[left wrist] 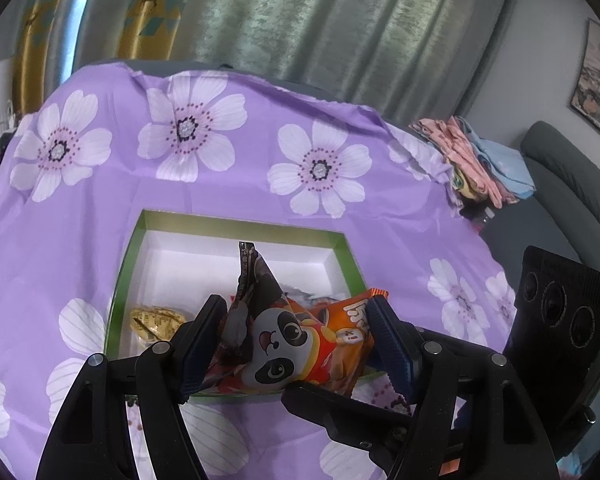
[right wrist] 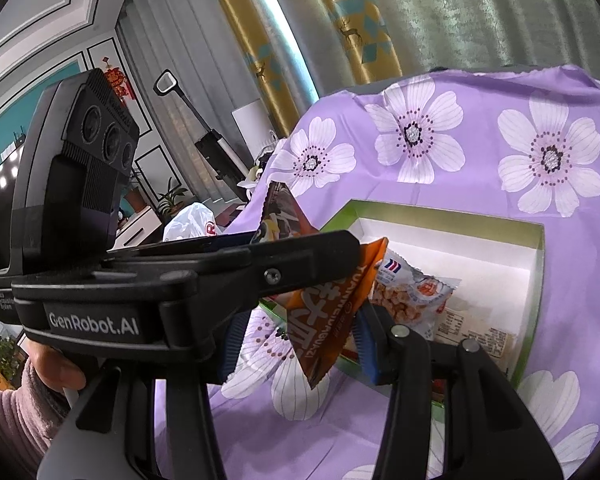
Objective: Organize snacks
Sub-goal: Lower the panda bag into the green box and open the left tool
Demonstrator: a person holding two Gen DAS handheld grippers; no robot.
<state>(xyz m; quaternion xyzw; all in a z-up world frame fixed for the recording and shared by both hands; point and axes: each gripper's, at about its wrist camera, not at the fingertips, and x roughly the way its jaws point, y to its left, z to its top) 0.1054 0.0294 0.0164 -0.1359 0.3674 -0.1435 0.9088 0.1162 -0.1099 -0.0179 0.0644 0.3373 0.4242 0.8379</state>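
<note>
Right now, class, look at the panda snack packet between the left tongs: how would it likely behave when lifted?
The panda packet looks puffy and creased, so it is probably light and soft. Its top corner stands up unsupported, suggesting the film has some stiffness. The glossy film may slip in the left tongs.

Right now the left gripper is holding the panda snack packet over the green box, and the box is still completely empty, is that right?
Not quite. The left gripper does hold the panda snack packet over the green box, but the box is not empty. The left wrist view shows a gold-wrapped snack inside it, and the right wrist view shows a clear bag of puffed snacks lying in it.
</note>
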